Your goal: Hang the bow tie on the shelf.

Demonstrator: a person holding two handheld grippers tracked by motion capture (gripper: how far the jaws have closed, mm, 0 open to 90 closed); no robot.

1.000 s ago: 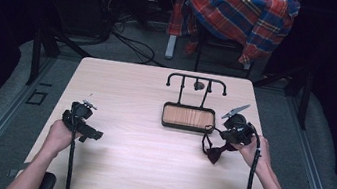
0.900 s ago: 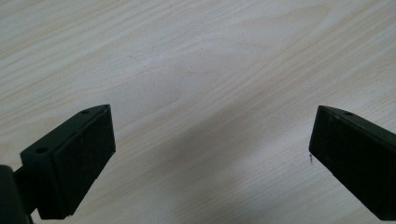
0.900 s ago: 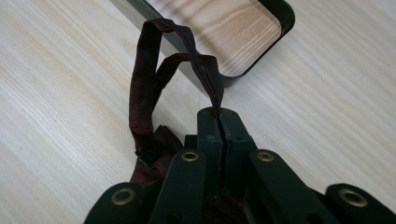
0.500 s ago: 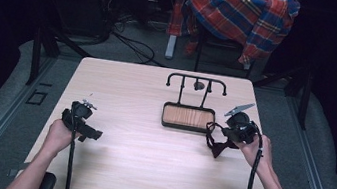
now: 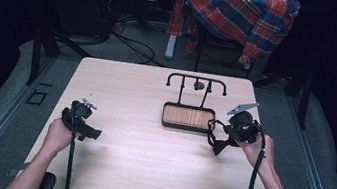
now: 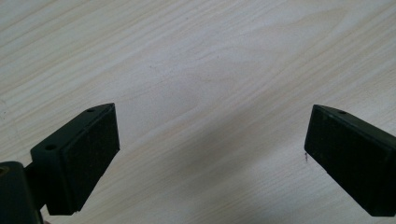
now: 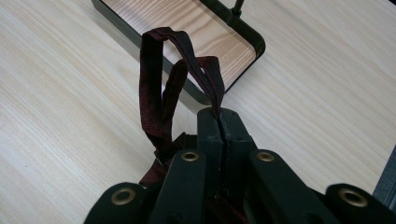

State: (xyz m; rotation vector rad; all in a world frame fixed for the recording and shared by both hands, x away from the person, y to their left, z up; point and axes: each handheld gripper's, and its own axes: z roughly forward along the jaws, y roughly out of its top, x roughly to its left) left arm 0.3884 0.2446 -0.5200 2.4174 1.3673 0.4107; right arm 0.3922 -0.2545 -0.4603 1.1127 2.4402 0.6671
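1. since the earlier frame the right claw (image 5: 218,140) has shifted only a little at the right side of the counter (image 5: 135,170), and the dark strap (image 5: 215,136) dangling from it hangs in a slightly different shape; the left claw (image 5: 82,124) has stayed put.
2. right claw is clamped fully together on the dark strap (image 7: 161,93), which loops up out of the closed jaws and folds back down beside them.
3. strap hangs just near and right of the wooden tray (image 5: 188,117), close to its right end; whether it touches the rim cannot be told.
4. tray sits at the middle right of the counter, with a black rack (image 5: 197,83) rising from its far edge.
5. left claw (image 6: 210,154) is spread wide over bare counter (image 6: 201,70) at the near left, with nothing between its jaws.
6. a plaid cloth (image 5: 244,15) drapes over furniture beyond the far edge.
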